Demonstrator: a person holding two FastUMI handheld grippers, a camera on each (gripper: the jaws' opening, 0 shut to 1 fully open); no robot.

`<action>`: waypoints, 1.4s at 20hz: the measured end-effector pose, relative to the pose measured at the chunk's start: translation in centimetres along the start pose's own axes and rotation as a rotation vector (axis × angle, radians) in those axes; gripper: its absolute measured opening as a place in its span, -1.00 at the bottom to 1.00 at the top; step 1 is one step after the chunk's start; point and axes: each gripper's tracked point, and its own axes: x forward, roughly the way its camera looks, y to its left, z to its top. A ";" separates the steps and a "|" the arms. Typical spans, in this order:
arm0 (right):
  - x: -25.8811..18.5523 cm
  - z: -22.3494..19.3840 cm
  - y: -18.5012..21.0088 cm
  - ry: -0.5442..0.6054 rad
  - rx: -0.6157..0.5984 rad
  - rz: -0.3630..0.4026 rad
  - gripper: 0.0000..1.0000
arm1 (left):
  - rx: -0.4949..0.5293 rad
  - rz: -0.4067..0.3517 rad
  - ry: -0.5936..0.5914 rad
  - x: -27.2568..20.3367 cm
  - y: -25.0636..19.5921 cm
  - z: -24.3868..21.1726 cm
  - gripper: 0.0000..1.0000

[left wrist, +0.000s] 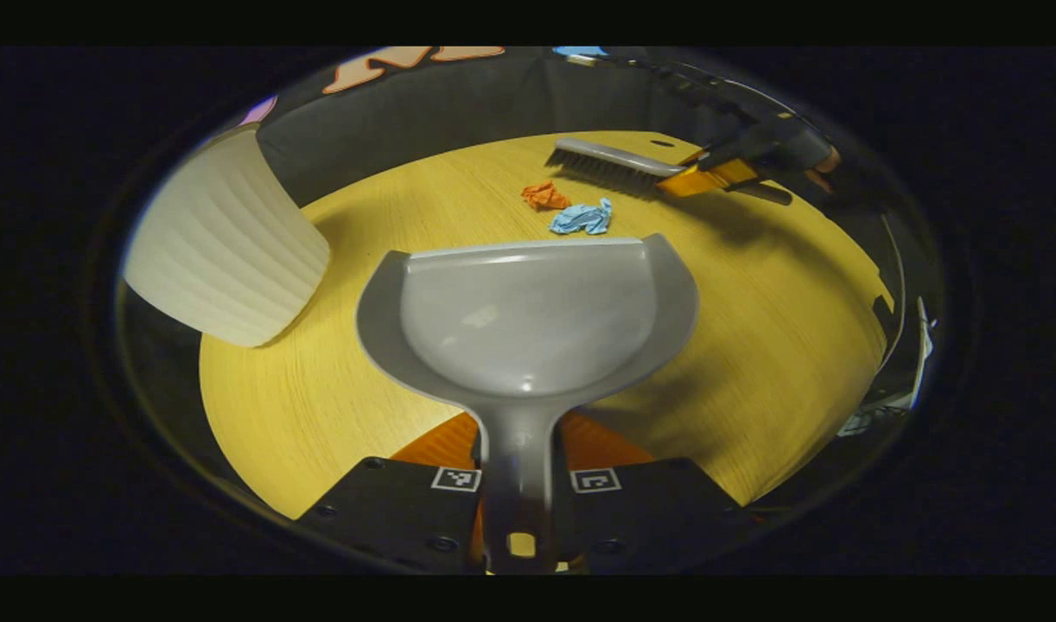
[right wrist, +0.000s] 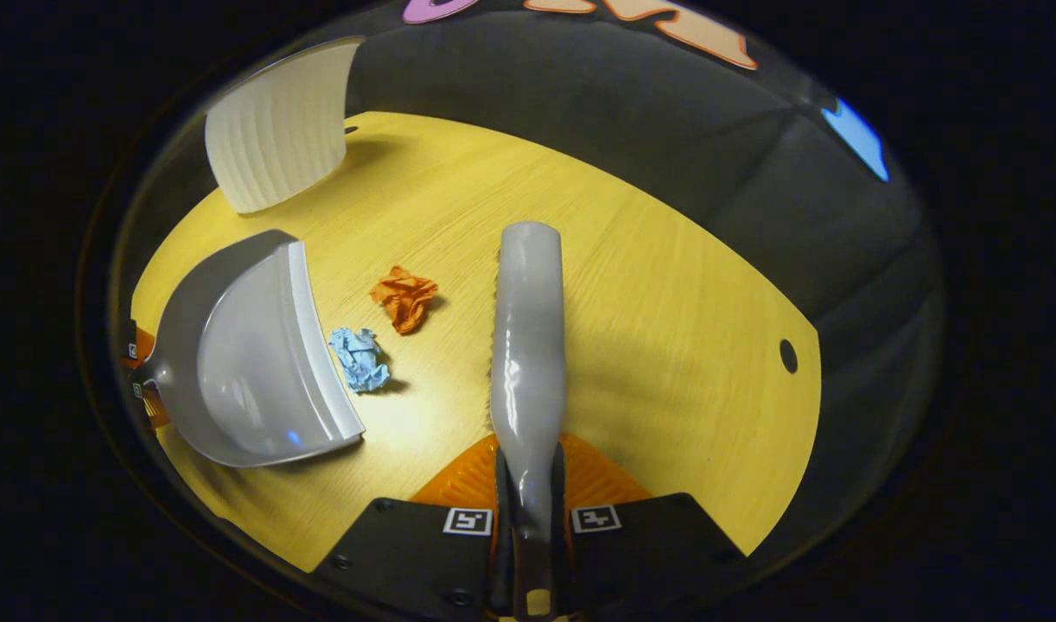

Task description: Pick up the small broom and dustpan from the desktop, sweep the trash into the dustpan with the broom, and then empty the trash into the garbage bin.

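I've got the dustpan (left wrist: 528, 320) in the left gripper (left wrist: 519, 484), fingers pinched tight on its handle from both sides. It's plain grey plastic, wide rounded pan w/ a raised back wall, front lip facing away from me, held low over the yellow wood-grain table (left wrist: 753, 345). The right gripper (right wrist: 528, 518) has the broom (right wrist: 528, 345), fingers clamped on the narrow end of its handle; from that cam I'm looking along the glossy grey back of it, bristles just peeking out along its left edge. In the left gripper view the broom shows side-on past the trash, dark bristles toward the table.

Trash is two crumpled paper wads: orange one (left wrist: 544, 195) and blue one (left wrist: 582, 217), just beside each other, lying between the dustpan lip and the broom head. Blue is nearer the lip, can't tell if it touches. The bin (left wrist: 221, 250) is a white ribbed tub, far left of the table, well apart from the trash.

Hard to see: bin's rim is cut off in both views, so no look inside. Can't tell if bristles touch the table. Hand on the right gripper is mostly dark, blurred.

Table edge curves close behind the broom; open wood to the right of it, w/ a small dark hole (right wrist: 788, 355) near that edge.
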 end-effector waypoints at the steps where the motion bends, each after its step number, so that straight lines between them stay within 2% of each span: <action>1: -0.2 0.7 0.4 -0.003 -0.036 0.010 -0.62 | 0.006 -0.005 0.002 0.1 0.0 0.0 -0.50; 2: -0.5 1.2 0.5 0.006 -0.077 0.020 -0.70 | 0.010 -0.007 0.004 0.2 0.1 0.0 -0.50; 4: -0.6 1.6 1.9 0.023 -0.165 0.061 -0.62 | 0.020 -0.007 0.008 0.5 0.3 0.1 -0.50; 6: -1.0 1.9 3.4 0.031 -0.249 0.105 -0.63 | 0.026 -0.008 0.009 0.6 0.3 0.3 -0.50; 10: -3.7 2.5 7.5 0.026 -0.398 0.238 -0.63 | 0.032 -0.007 0.013 0.9 0.4 0.7 -0.53; 13: -5.1 3.1 7.2 0.020 -0.504 0.219 -0.63 | 0.033 -0.007 0.012 0.9 0.3 0.8 -0.57; 15: -5.6 3.2 7.7 0.004 -0.504 0.274 -0.63 | 0.032 -0.001 0.007 0.9 0.3 0.7 -0.53; 16: -5.9 3.5 7.4 -0.015 -0.503 0.264 -0.63 | 0.024 0.001 -0.003 1.0 0.3 0.7 -0.53; 18: -7.0 3.1 7.1 -0.020 -0.424 0.286 -0.62 | -0.021 0.015 -0.043 1.1 0.3 1.0 -0.53; 19: -7.5 2.7 7.4 -0.040 -0.345 0.319 -0.60 | -0.042 0.030 -0.072 1.0 0.5 1.2 -0.48; 21: -8.4 2.8 7.0 -0.161 -0.138 0.351 -0.61 | -0.079 0.067 -0.160 0.8 0.5 2.2 -0.53; 22: -9.0 3.2 6.2 -0.237 -0.025 0.346 -0.62 | -0.095 0.085 -0.202 0.6 0.5 2.9 -0.53; 24: -9.2 2.8 3.4 -0.349 0.146 0.289 -0.62 | -0.111 0.129 -0.280 -1.0 0.5 4.9 -0.48; 26: -8.4 0.7 2.0 -0.371 0.263 0.244 -0.63 | -0.119 0.167 -0.362 -2.5 0.4 6.0 -0.50; 28: -7.1 -0.5 2.5 -0.361 0.337 0.226 -0.63 | -0.124 0.195 -0.438 -4.6 0.0 7.4 -0.53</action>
